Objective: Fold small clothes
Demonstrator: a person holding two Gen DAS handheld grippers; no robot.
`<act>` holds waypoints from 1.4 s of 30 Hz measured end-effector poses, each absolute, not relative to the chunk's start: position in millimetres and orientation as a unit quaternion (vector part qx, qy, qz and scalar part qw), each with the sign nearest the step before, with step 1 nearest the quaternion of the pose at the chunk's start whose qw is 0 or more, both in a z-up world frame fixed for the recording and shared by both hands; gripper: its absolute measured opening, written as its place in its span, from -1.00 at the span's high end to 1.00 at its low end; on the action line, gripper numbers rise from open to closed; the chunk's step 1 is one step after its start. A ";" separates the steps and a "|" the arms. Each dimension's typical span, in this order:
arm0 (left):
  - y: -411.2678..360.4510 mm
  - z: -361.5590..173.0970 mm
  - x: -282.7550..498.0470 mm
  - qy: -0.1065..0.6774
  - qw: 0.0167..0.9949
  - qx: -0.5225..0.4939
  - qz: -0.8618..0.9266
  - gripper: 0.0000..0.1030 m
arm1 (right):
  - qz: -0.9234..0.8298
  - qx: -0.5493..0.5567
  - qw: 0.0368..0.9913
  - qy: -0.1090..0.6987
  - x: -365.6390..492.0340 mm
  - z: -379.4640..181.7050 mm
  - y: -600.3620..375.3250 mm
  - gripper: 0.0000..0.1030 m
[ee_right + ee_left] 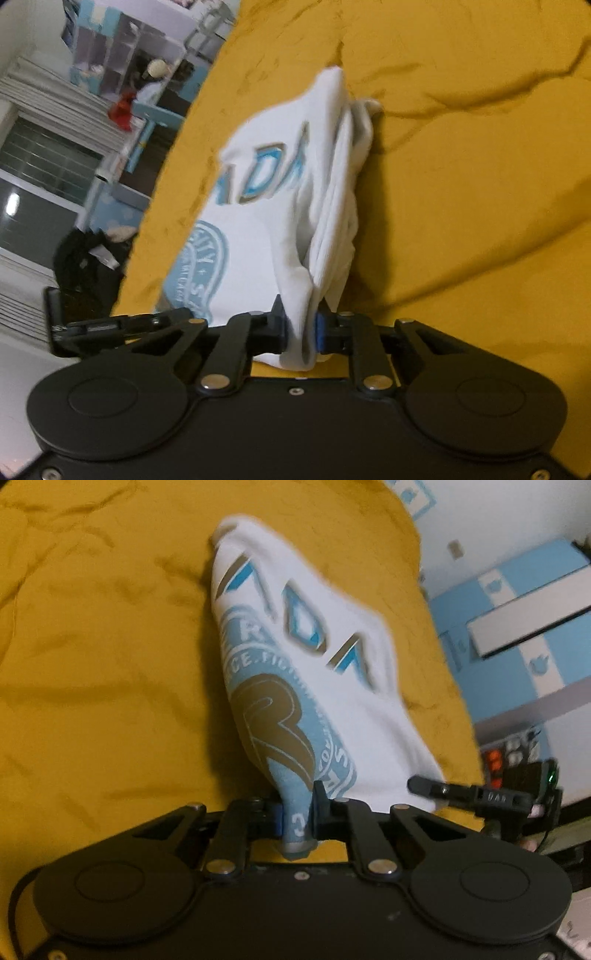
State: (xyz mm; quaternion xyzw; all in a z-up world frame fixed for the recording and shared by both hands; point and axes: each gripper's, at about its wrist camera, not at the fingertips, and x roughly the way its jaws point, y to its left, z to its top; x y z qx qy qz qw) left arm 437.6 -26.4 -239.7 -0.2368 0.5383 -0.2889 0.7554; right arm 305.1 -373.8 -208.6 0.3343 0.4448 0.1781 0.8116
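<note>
A small white shirt (pixel 332 657) with blue and brown lettering and a round blue badge stretches over the yellow bedspread (pixel 92 664). My left gripper (pixel 297 812) is shut on a printed blue edge of the shirt, and the cloth bunches between its pads. In the right wrist view the same shirt (pixel 266 206) hangs in folds, and my right gripper (pixel 301 332) is shut on a white edge of it. The right gripper's fingers (pixel 472 794) show at the right of the left wrist view. The far end of the shirt rests on the bed.
The yellow bedspread (pixel 461 221) is wrinkled all around the shirt. Blue and white cabinets (pixel 517 627) stand past the bed's right edge. In the right wrist view a window (pixel 40 177), shelves (pixel 122 55) and a dark pile on the floor (pixel 88 258) lie beyond the bed's left edge.
</note>
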 end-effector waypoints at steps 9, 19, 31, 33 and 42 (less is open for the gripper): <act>-18.9 -237.3 432.8 0.523 0.778 -0.207 -0.281 -0.10 | 0.135 0.327 0.824 0.442 298.7 -222.8 -384.2 0.07; -48.4 -168.7 478.1 0.352 0.889 -0.145 -0.253 -0.41 | 0.116 0.140 0.941 0.284 362.0 -135.1 -341.9 0.00; -73.3 -240.5 587.1 0.412 0.884 -0.120 -0.188 -0.41 | 0.085 0.140 0.934 0.319 456.9 -195.7 -344.1 0.31; -73.3 -248.6 590.4 0.420 0.882 -0.116 -0.182 -0.41 | 0.079 0.146 0.931 0.324 460.4 -198.8 -347.3 0.35; -60.1 -188.5 537.9 0.388 0.890 -0.140 -0.196 -0.41 | 0.075 0.151 0.939 0.299 416.7 -152.0 -337.3 0.25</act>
